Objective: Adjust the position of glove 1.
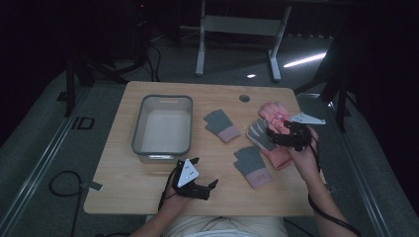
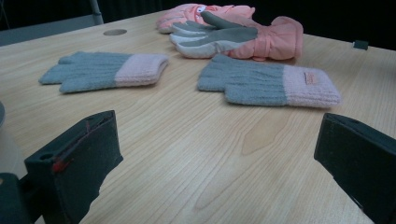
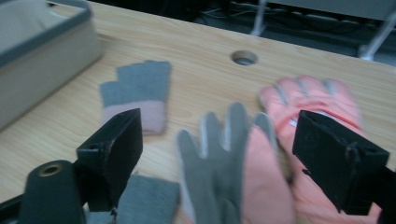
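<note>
A light wooden surface (image 1: 128, 192) stands in a dark room. Its grey bin (image 1: 163, 127) looks empty; four gloves lie right of the bin. Both the left gripper (image 1: 203, 178) and right gripper (image 1: 274, 132) gape, jaws apart.

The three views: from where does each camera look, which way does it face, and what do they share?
High view: above the person's side, facing forward and down on the table, bin and gloves; both forearms enter from below.
Left gripper view: low over the table, facing the grey knit gloves; its open jaws frame them.
Right gripper view: above the pink ski gloves, jaws open.
Shared: the gripper views both show the table's round hole.
</note>
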Available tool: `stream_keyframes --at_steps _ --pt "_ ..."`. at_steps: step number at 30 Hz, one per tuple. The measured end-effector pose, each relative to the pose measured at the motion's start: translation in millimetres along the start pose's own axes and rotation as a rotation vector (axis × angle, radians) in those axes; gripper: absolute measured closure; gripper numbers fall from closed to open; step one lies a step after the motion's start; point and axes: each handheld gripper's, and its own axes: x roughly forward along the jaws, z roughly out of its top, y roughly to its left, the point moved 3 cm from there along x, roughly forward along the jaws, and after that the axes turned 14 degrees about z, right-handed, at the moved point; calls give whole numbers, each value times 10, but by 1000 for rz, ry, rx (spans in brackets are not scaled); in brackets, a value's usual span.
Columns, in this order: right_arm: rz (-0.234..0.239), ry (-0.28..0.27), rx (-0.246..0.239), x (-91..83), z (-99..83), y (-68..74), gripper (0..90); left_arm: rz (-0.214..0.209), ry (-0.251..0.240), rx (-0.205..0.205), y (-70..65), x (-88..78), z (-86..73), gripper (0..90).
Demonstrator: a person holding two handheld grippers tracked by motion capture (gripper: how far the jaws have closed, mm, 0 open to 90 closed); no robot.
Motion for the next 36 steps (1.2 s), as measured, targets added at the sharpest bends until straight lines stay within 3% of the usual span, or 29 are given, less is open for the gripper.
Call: stream_keyframes --at_steps 15,16,18,36 --pt "61 47 -43 495 204 228 332 -9 1 7 -10 -5 0 0" --pt "84 53 -46 562 227 247 400 -9 1 6 -10 -5 -1 0" --pt "95 70 -36 635 242 263 428 -11 2 3 -9 -3 0 0" --pt "148 168 -107 1263 296 456 505 -17 0 4 -11 -6 -1 0"
